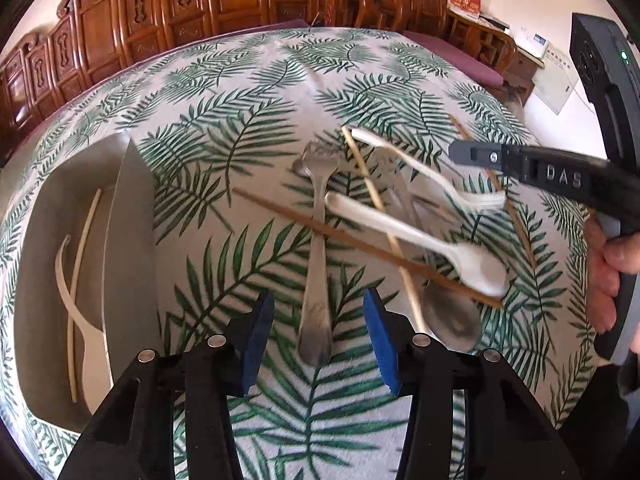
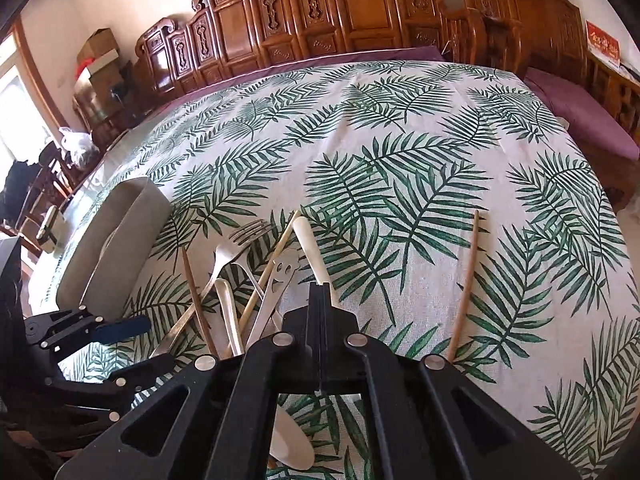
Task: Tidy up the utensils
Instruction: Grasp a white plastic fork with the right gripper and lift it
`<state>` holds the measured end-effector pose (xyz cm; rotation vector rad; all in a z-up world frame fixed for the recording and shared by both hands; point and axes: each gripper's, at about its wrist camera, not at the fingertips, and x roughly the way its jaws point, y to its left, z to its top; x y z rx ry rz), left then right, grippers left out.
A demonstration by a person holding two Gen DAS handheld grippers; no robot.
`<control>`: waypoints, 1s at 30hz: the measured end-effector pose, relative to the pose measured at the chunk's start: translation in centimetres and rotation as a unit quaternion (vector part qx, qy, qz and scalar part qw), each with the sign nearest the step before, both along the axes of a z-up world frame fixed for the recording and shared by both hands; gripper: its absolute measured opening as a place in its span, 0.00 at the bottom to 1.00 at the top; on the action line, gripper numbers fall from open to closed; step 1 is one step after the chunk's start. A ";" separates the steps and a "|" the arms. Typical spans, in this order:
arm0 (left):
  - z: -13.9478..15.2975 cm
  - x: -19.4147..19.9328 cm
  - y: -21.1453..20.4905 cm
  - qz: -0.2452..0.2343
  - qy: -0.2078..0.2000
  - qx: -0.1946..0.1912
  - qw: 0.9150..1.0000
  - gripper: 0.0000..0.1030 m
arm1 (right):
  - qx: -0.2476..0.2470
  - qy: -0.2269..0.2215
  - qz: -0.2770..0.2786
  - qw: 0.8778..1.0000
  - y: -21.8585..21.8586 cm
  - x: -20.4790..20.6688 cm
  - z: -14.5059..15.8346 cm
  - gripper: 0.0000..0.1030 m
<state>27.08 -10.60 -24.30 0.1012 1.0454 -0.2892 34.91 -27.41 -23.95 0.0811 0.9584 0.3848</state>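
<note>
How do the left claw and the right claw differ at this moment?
The left claw is open, straddling the metal fork handle without gripping; the right claw is shut on a white plastic utensil. The left claw's blue pads show; the right claw's are hidden. Both are black and angled down over the leaf-print tablecloth.

From my right wrist view, the right claw (image 2: 321,304) covers the middle of the white plastic spoon (image 2: 306,236), so I cannot see any contact. Beside that spoon, the metal fork's (image 2: 224,258) handle end disappears behind the claw body. In the left wrist view, the white plastic fork (image 1: 460,188) near that claw is motion-blurred.
</note>
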 end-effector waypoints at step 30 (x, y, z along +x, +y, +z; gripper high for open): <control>-0.4 3.3 -2.6 0.091 0.054 -0.044 0.993 0.09 | -0.017 -0.005 0.035 0.999 -0.6 0.4 -1.2 0.21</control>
